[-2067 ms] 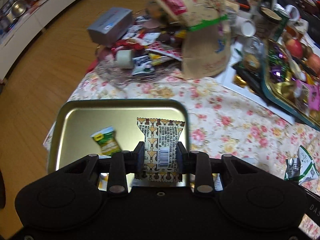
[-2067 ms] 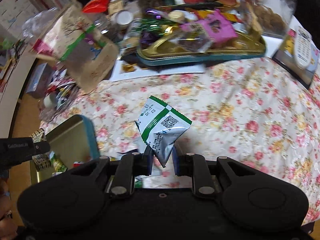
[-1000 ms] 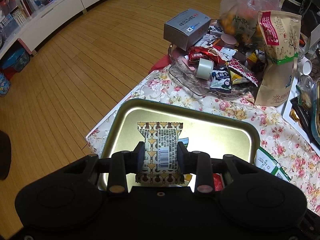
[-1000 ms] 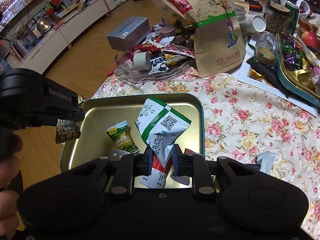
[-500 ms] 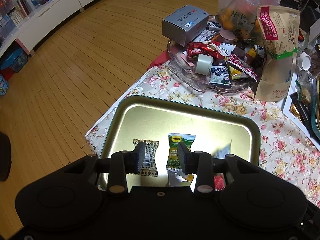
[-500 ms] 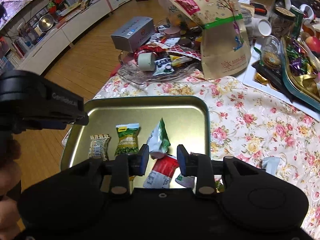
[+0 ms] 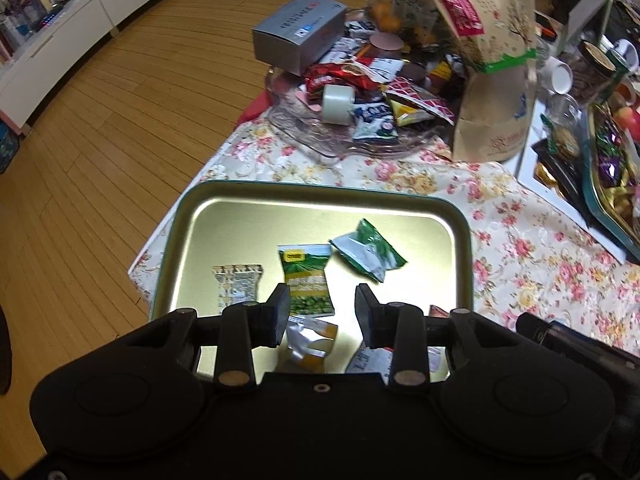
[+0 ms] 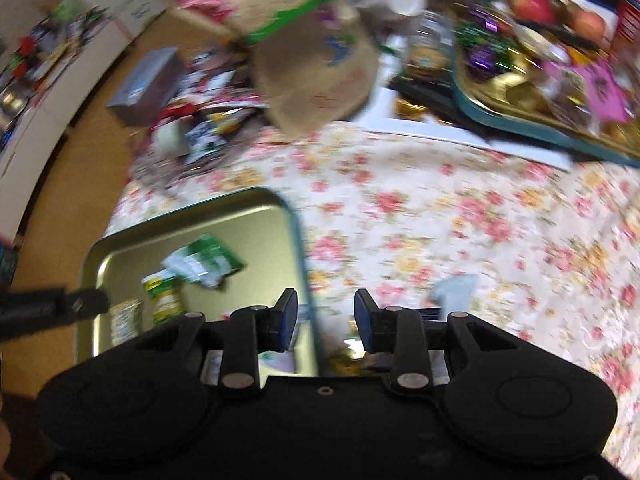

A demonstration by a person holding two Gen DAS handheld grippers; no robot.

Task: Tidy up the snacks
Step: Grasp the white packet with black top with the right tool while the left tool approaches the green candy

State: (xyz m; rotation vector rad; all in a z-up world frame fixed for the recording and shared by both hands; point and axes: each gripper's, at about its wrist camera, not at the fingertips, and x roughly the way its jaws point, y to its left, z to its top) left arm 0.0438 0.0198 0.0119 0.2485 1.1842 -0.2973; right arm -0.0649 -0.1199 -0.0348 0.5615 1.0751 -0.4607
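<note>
A gold tray [image 7: 224, 216] sits on the floral tablecloth near the table's corner. Three packets lie loose in it: a brown patterned packet [image 7: 237, 286], a green pea packet [image 7: 306, 280] and a green-and-white packet [image 7: 368, 254]. More wrappers lie under my left gripper [image 7: 322, 308], which hovers open and empty over the tray's near side. The right wrist view is blurred. My right gripper [image 8: 326, 316] stands open and empty above the tray's right rim [image 8: 298, 232]. A small pale wrapper [image 8: 456, 290] lies on the cloth just right of it.
Behind the tray are a glass dish [image 7: 320, 136] heaped with snacks, a grey box [image 7: 298, 32] and a tall brown paper bag [image 7: 492, 80]. A teal tray of sweets [image 7: 608, 192] lies far right. Wooden floor [image 7: 100, 140] drops off to the left.
Both grippers opened: the patterned packet fell from the left one and the green-and-white packet from the right one into the tray. The right gripper then swung right, past the tray's rim.
</note>
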